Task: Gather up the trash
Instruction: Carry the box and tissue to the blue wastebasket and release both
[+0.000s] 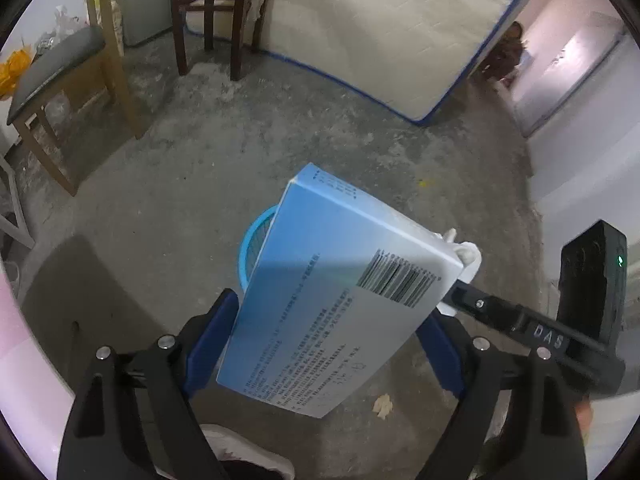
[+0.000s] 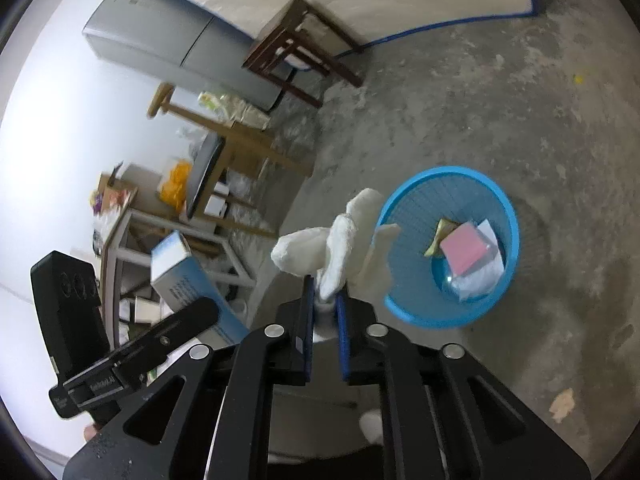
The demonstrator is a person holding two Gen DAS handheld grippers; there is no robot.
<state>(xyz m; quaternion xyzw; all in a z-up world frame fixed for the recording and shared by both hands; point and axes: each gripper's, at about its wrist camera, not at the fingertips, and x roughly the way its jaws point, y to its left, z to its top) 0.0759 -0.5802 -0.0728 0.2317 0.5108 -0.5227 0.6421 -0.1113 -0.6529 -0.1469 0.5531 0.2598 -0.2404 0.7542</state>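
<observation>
Rough grey concrete floor (image 1: 168, 208) fills both views, with a mattress (image 1: 380, 28) leaning upright at the back, a dark wooden stool (image 1: 218, 12) in front of it and a pale wooden chair (image 1: 60, 80) off to one side. On the floor stands a blue mesh basket (image 2: 452, 312), which already holds a pink pad (image 2: 466, 254) and some white and yellowish scraps, so it serves as the bin for this job. The left gripper (image 1: 328, 344) carries a long blue-and-white carton (image 1: 340, 292) across its widely spread jaws, clamped by its long sides and tilted so that its far end hangs over the basket rim, which peeps out from beneath it in the left wrist view. The right gripper (image 2: 324, 336) has its jaws nearly together on the lower end of a crumpled white tissue (image 2: 340, 240), whose loose lobes stick up beyond the blue pads (image 2: 308, 320). That tissue hangs just beside the basket's near rim rather than above the opening. Holding one piece in each gripper seems meant to bring both to the bin in one trip. Neither piece is in the basket yet, and a further scrap of paper (image 2: 562, 404) lies on the floor near the person's feet, so the collecting looks unfinished.
</observation>
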